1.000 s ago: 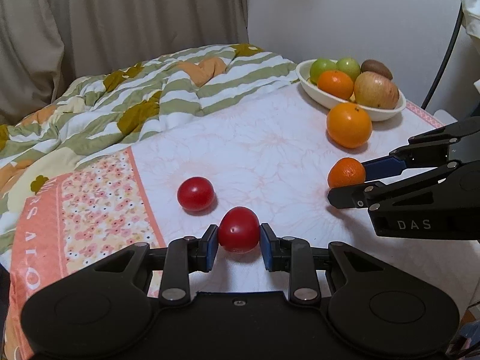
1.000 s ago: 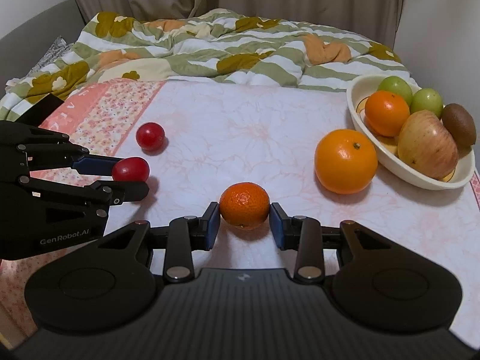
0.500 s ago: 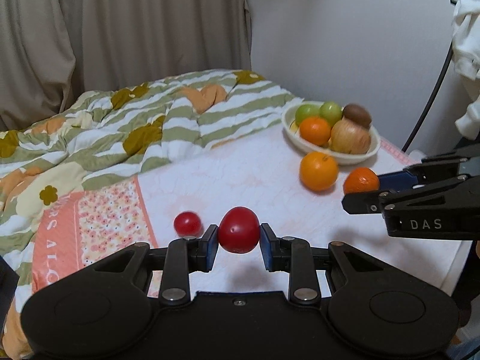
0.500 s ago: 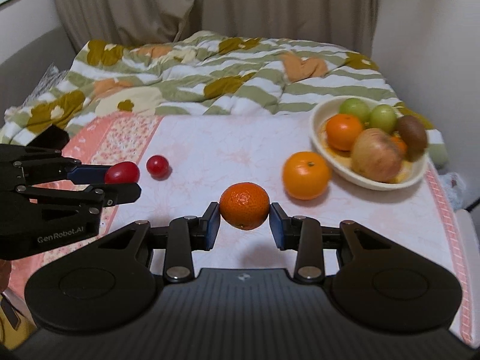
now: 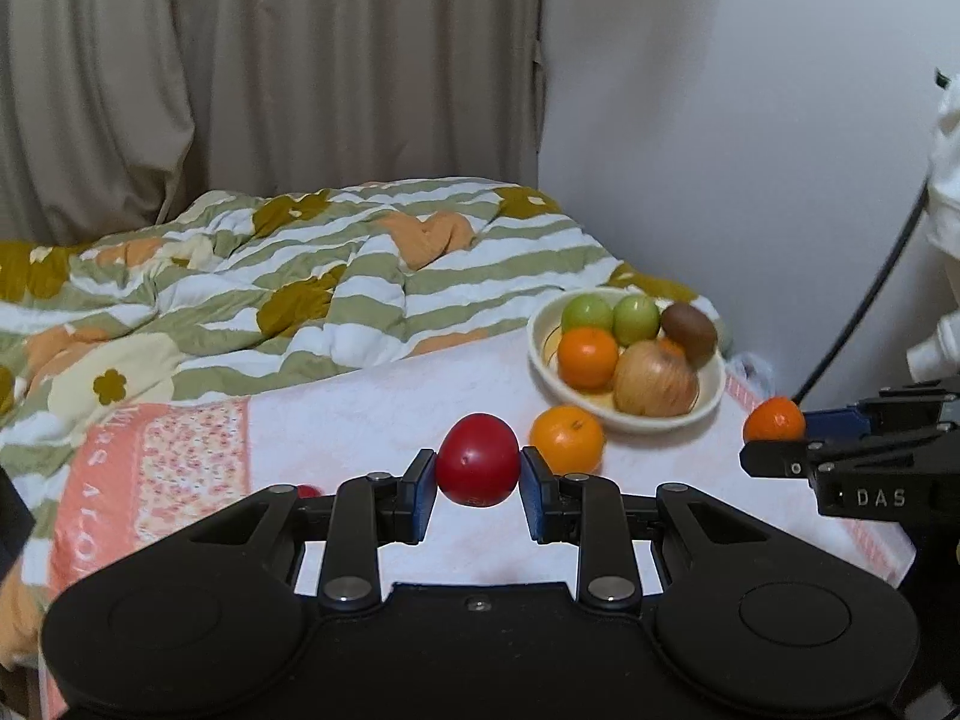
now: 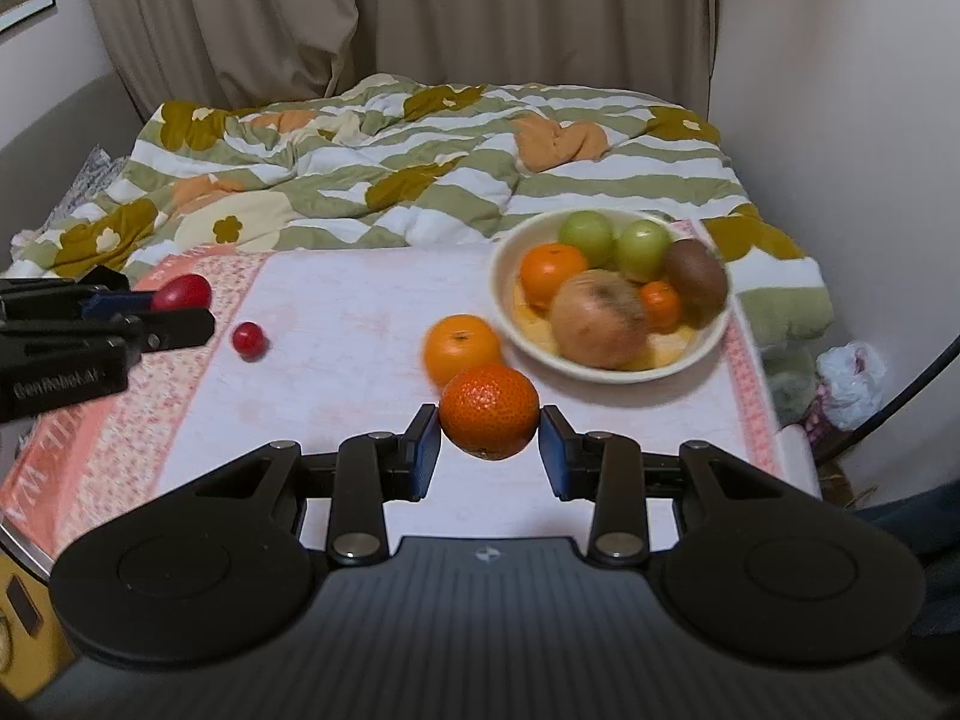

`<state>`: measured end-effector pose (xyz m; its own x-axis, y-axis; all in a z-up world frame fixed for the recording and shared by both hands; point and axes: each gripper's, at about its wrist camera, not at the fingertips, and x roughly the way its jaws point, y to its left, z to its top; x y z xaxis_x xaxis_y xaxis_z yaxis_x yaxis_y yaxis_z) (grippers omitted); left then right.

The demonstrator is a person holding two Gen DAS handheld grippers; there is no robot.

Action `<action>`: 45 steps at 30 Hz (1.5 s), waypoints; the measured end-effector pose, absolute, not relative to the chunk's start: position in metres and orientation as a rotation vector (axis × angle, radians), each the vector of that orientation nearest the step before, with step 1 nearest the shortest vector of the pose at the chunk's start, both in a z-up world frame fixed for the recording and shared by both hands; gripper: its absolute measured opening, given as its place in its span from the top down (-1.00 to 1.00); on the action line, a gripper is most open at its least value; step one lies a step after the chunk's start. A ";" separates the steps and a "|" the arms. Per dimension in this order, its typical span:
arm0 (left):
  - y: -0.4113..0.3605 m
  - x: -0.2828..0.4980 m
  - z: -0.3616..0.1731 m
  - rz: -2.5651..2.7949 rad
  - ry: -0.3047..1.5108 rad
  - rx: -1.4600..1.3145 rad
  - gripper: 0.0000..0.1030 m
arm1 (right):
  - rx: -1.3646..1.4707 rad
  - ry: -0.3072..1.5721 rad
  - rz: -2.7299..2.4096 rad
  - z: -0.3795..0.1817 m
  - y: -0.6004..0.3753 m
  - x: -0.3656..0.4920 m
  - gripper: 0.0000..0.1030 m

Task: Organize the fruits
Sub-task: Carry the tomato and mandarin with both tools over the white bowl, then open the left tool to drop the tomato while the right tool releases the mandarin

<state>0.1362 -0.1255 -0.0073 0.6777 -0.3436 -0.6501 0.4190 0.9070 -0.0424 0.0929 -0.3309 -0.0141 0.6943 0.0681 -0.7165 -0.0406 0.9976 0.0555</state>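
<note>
My left gripper (image 5: 478,468) is shut on a red tomato (image 5: 477,459) and holds it in the air above the table. My right gripper (image 6: 489,429) is shut on a small mandarin (image 6: 489,417), also raised. A cream bowl (image 6: 690,354) at the table's far right holds green fruits, an orange, an apple, a kiwi and a small mandarin. A large orange (image 6: 462,348) lies on the cloth just left of the bowl. A second small tomato (image 6: 248,339) lies at the left of the table. The right gripper with its mandarin (image 5: 774,420) shows in the left wrist view.
The table has a white and pink floral cloth (image 6: 360,330). A striped green quilt (image 6: 420,168) lies on the bed behind it. A wall is close on the right, with a black cable (image 6: 900,396) and a plastic bag (image 6: 852,378) by the table's right edge.
Both grippers have risen and pulled back from the table with their fruit. The table and bowl now look lower and farther away.
</note>
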 end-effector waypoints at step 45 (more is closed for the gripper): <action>-0.336 0.272 -0.058 -0.483 0.758 0.229 -0.80 | 0.097 0.877 0.066 -0.066 -0.486 0.207 0.01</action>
<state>0.2724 -0.3356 -0.0581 0.6242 -0.3357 -0.7055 0.4971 0.8673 0.0271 0.2070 -0.4857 -0.0661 0.6381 0.0977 -0.7638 -0.0184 0.9936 0.1118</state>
